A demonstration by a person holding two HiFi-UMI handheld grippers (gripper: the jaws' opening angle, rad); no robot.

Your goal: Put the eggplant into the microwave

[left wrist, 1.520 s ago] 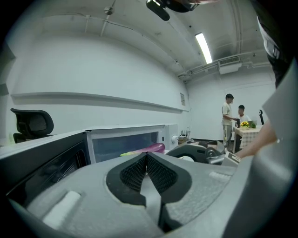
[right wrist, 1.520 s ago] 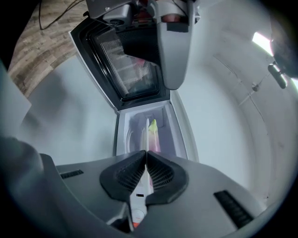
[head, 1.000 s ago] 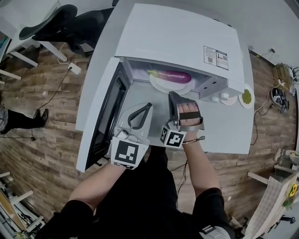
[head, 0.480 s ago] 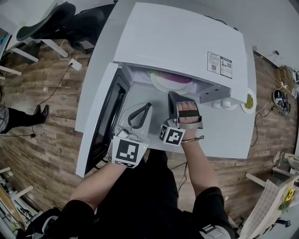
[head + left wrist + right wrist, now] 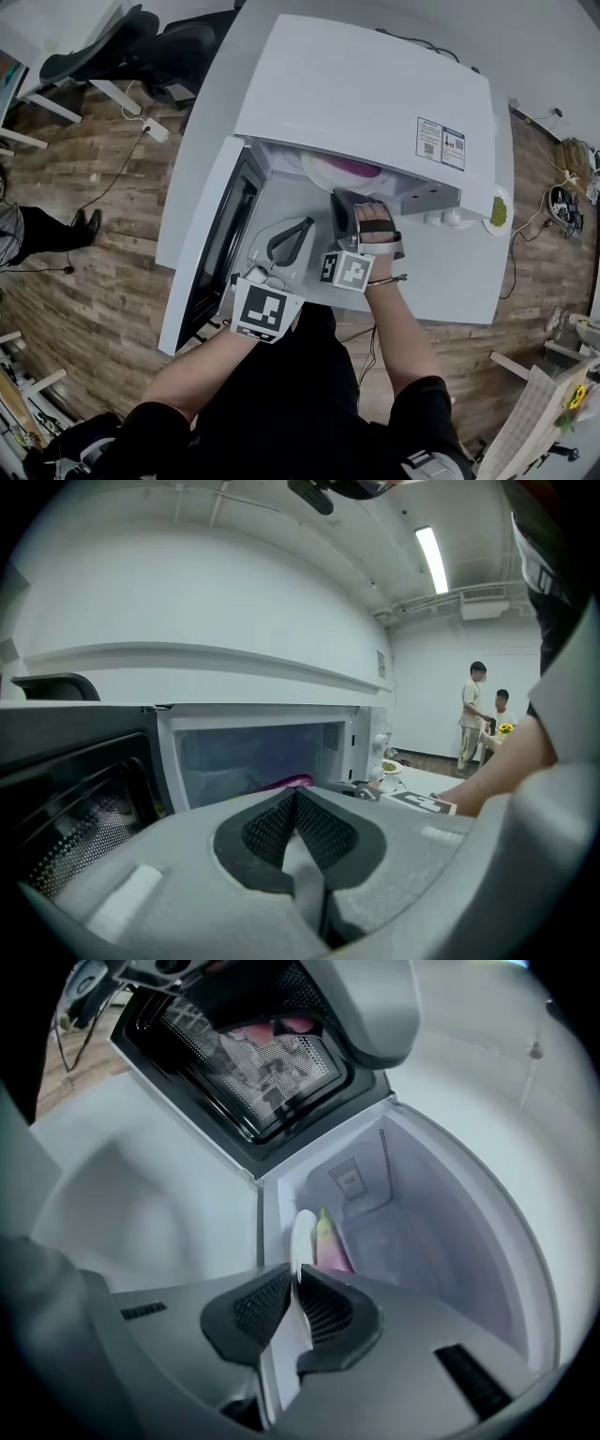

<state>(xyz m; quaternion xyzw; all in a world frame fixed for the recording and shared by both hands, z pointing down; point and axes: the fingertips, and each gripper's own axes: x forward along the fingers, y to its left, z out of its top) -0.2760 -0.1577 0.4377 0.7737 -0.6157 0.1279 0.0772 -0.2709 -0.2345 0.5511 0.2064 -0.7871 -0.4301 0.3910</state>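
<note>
A: Eggplant (image 5: 356, 169), where is it?

B: Inside the microwave (image 5: 366, 84), lying on a white plate (image 5: 321, 169) at the upper middle of the head view. Only a strip of purple shows under the oven's top edge. The right gripper view shows it better (green stem end towards the camera, purple body behind).

A: And the door (image 5: 220, 248)?

B: Swung wide open at the left of the frame, with its dark window facing the opening.

A: What is the right gripper (image 5: 339, 195) doing?

B: It sits just in front of the opening, at centre frame, pointing at the plate. Its jaws have just been opening and stand a narrow slit apart. The plate's rim (image 5: 302, 1227) lies right ahead of the tips, and I cannot tell whether it touches them. Nothing is pinched between the pads.

A: The left gripper (image 5: 306, 225)?

B: Left of the other one, over the white table (image 5: 450, 272), between the door and the right gripper. Its jaws are together at the tips, with nothing in them
</note>
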